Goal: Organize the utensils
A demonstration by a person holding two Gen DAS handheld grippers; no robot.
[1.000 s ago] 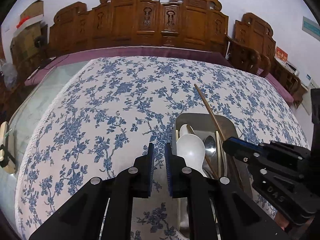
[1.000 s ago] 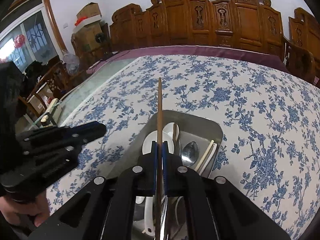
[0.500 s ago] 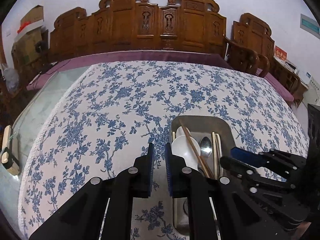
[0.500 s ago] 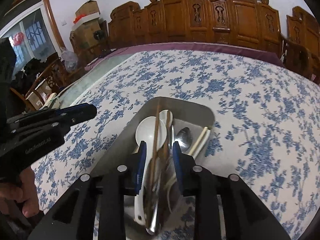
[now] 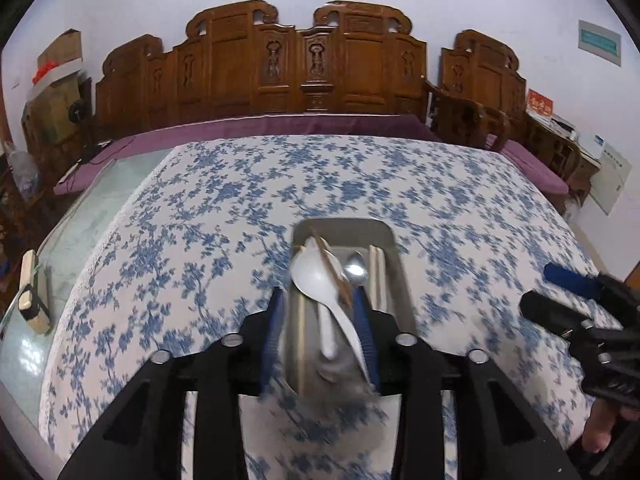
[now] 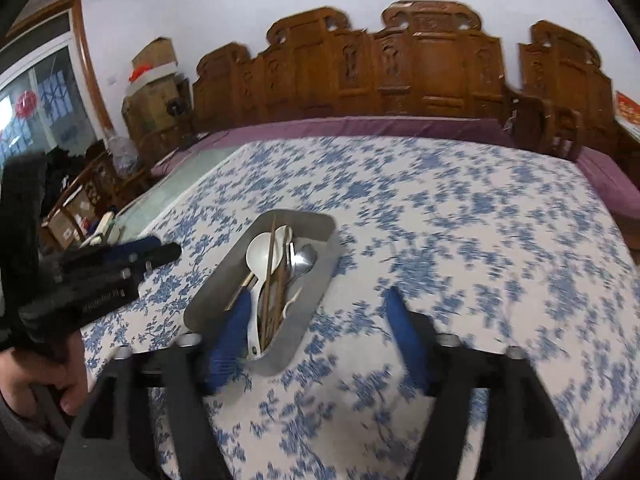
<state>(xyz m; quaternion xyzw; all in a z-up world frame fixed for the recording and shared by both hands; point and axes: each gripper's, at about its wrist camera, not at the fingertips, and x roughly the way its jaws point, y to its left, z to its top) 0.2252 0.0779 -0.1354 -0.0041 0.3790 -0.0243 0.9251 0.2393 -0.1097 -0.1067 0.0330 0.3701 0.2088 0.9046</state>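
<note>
While both grippers hang clear of the tray, the scene reads as follows.
Tray: rectangular stainless-steel tray (image 6: 324,280) on the blue-and-white floral surface (image 6: 460,240), holding every utensil in view.
Contents: white plastic ladle-shaped spoon (image 5: 316,280) lying bowl-up, brown wooden chopsticks (image 6: 272,248) slanting across it, a shiny metal spoon (image 6: 306,260) beside it, pale chopsticks (image 5: 376,272) along one wall.
Right gripper (image 6: 316,334): jaws have just been opening, now wide, nothing between them; it sits above the tray's near end.
Left gripper (image 5: 320,326): jaws have just been opening to a moderate gap; the tray shows through that gap, but nothing is pinched.
Handling, chopsticks: probably light, stiff, thin, prone to roll; best pinched mid-length, across the shaft.
Handling, metal spoon: likely smooth and slippery; the flat handle offers better purchase than the bowl.
Handling, white spoon: light and rigid by the look; take the handle, since the rounded bowl would slide from the pads.
Risk: crossed pieces may drag neighbours along when lifted.
</note>
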